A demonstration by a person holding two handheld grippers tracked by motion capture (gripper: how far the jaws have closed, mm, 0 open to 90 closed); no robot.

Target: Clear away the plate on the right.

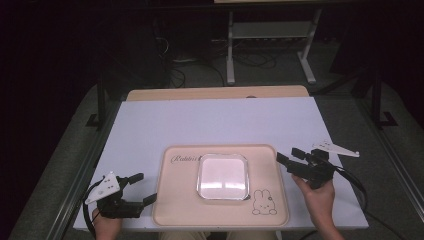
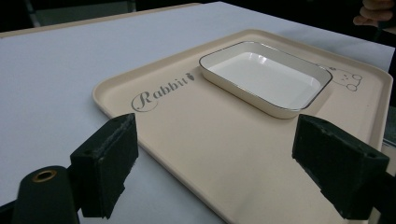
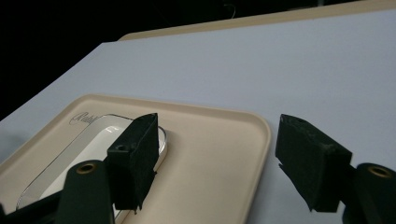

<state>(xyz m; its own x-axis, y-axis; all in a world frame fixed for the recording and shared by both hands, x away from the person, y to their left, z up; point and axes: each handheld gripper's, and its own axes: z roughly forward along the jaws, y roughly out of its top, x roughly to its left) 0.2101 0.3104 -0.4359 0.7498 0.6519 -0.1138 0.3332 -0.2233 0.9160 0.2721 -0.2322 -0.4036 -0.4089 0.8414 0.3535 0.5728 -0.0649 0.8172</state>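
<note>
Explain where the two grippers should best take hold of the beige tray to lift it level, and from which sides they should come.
Grip the tray by its raised rim at the two short ends, the left gripper coming from the left, the right gripper from the right. Both already flank it with jaws open, and the rim is thin enough to pinch. Opposite holds should probably keep the white dish centred and steady.

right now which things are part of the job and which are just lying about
In the job:
beige rabbit tray
white square dish on the tray
left gripper, open
right gripper, open

Lying about:
white table cover
metal stand on the floor behind
</note>
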